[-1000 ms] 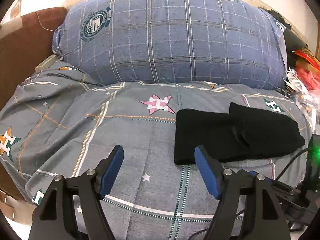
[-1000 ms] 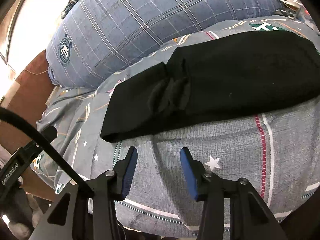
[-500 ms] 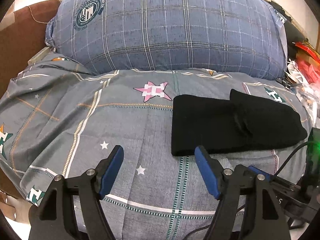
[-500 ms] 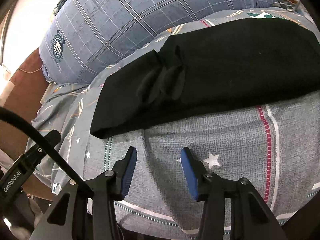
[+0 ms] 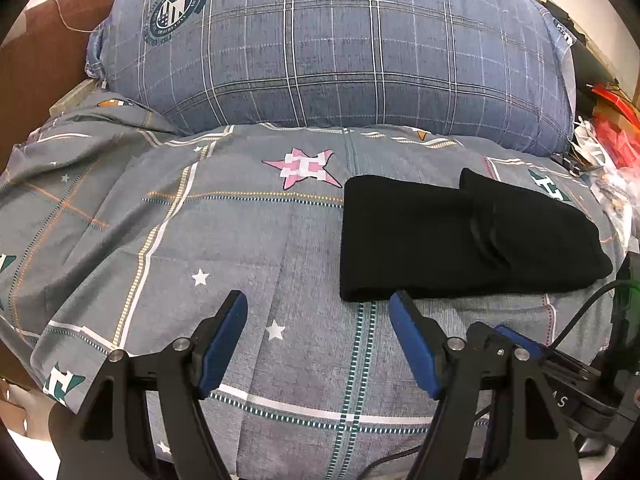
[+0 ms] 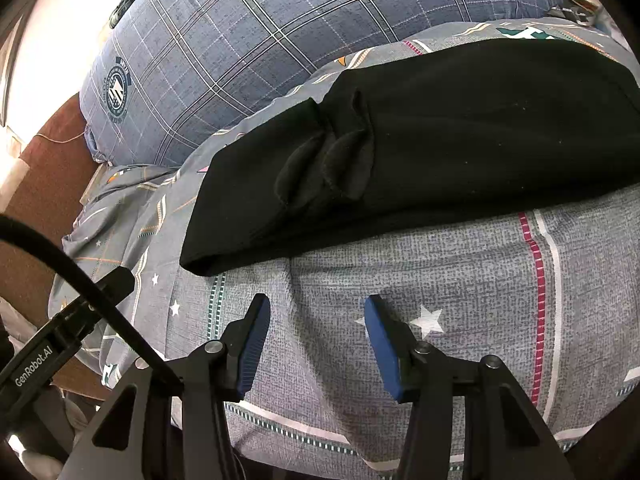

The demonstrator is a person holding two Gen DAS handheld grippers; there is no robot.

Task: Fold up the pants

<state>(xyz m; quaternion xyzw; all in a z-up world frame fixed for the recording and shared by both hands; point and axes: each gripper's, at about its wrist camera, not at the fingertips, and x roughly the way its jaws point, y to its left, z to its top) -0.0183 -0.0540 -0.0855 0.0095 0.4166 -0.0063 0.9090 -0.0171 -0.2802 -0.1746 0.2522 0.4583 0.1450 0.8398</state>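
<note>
Black pants [image 5: 460, 236] lie folded in a flat stack on the grey patterned bedsheet [image 5: 224, 240], right of centre in the left wrist view. They fill the upper middle of the right wrist view [image 6: 440, 140], with small pocket flaps showing on top. My left gripper [image 5: 318, 300] is open and empty, just in front of the stack's near left corner. My right gripper [image 6: 316, 306] is open and empty, hovering over the sheet [image 6: 440, 280] in front of the pants.
A big blue plaid pillow [image 5: 340, 48] lies behind the pants. A brown headboard [image 5: 36, 52] is at the left. Red and white clutter [image 5: 608, 132] sits at the right edge. The other gripper's body and cable [image 6: 60, 320] show at lower left in the right wrist view.
Both grippers have shifted slightly, so the pants sit a little lower in the left wrist view and more to the left in the right wrist view. Both stay open; the pants have not moved.
</note>
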